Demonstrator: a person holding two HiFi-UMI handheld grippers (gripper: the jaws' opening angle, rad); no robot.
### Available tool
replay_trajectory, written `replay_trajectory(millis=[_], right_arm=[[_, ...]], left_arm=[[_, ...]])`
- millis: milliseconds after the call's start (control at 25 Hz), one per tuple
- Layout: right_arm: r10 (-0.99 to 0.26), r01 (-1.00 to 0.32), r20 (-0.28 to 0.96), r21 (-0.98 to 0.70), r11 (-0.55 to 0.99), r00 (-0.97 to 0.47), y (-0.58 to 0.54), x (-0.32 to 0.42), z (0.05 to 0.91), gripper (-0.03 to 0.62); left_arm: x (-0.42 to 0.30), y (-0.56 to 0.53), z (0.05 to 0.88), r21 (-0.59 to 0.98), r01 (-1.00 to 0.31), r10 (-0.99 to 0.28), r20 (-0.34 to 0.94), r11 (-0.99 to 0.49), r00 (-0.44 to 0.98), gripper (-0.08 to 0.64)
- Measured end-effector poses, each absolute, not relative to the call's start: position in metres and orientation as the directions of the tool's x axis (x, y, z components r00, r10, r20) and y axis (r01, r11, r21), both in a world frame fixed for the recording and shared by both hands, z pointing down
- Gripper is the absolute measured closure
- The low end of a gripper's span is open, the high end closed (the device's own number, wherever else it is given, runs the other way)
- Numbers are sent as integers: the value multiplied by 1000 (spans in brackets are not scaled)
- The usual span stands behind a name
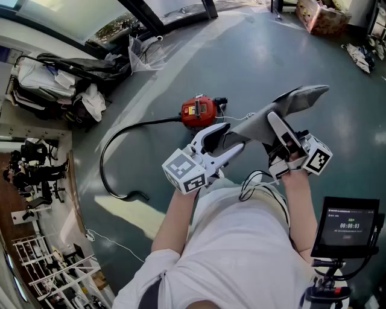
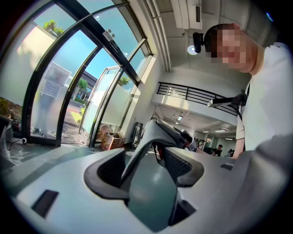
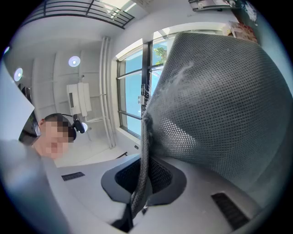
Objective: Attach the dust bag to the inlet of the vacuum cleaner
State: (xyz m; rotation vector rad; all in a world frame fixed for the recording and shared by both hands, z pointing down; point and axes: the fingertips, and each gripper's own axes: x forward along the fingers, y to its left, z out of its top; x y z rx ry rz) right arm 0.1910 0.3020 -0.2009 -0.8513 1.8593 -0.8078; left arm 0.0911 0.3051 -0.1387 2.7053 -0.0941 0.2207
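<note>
The grey mesh dust bag (image 1: 288, 104) hangs in the air in front of the person, above the floor. My right gripper (image 1: 278, 130) is shut on it; in the right gripper view the bag (image 3: 219, 114) fills the upper right and a folded edge runs down between the closed jaws of that gripper (image 3: 141, 185). My left gripper (image 1: 232, 137) stands wide open around the bag's near end. In the left gripper view a strip of the bag (image 2: 149, 137) rises between the spread pads of this gripper (image 2: 145, 169), close to the left one. The red vacuum cleaner (image 1: 198, 112) sits on the floor beyond.
A black hose (image 1: 108, 151) curves from the vacuum cleaner to the left across the grey floor. Dark bags and clothes (image 1: 60, 78) lie at the upper left, a cardboard box (image 1: 322, 17) at the top right. A small screen on a stand (image 1: 348, 226) is at the lower right.
</note>
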Motion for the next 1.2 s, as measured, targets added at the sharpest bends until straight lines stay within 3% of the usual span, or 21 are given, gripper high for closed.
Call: replay_trajectory(millis=[320, 760, 800, 920, 1040, 1200], right_arm=[[-774, -120, -459, -823, 556, -437, 283, 154, -199, 574], [-717, 22, -402, -879, 475, -569, 127, 69, -146, 574], [-714, 20, -390, -884, 466, -581, 115, 62, -144, 574], [-665, 64, -407, -877, 476, -626, 89, 44, -148, 572], [-571, 141, -456, -849, 509, -683, 80, 23, -155, 571], [-485, 157, -419, -857, 491, -767, 67, 8, -144, 566]], left_arm=[[81, 286, -134, 369, -199, -132, 200, -908, 971, 302], [16, 147, -93, 293, -248, -192, 206, -923, 959, 307], [11, 137, -93, 267, -254, -198, 220, -930, 955, 343], [-2, 110, -97, 191, -327, -278, 242, -926, 930, 535], [-22, 84, -101, 222, -448, -401, 227, -866, 887, 545], [-52, 50, -102, 247, -587, -534, 251, -771, 807, 545]])
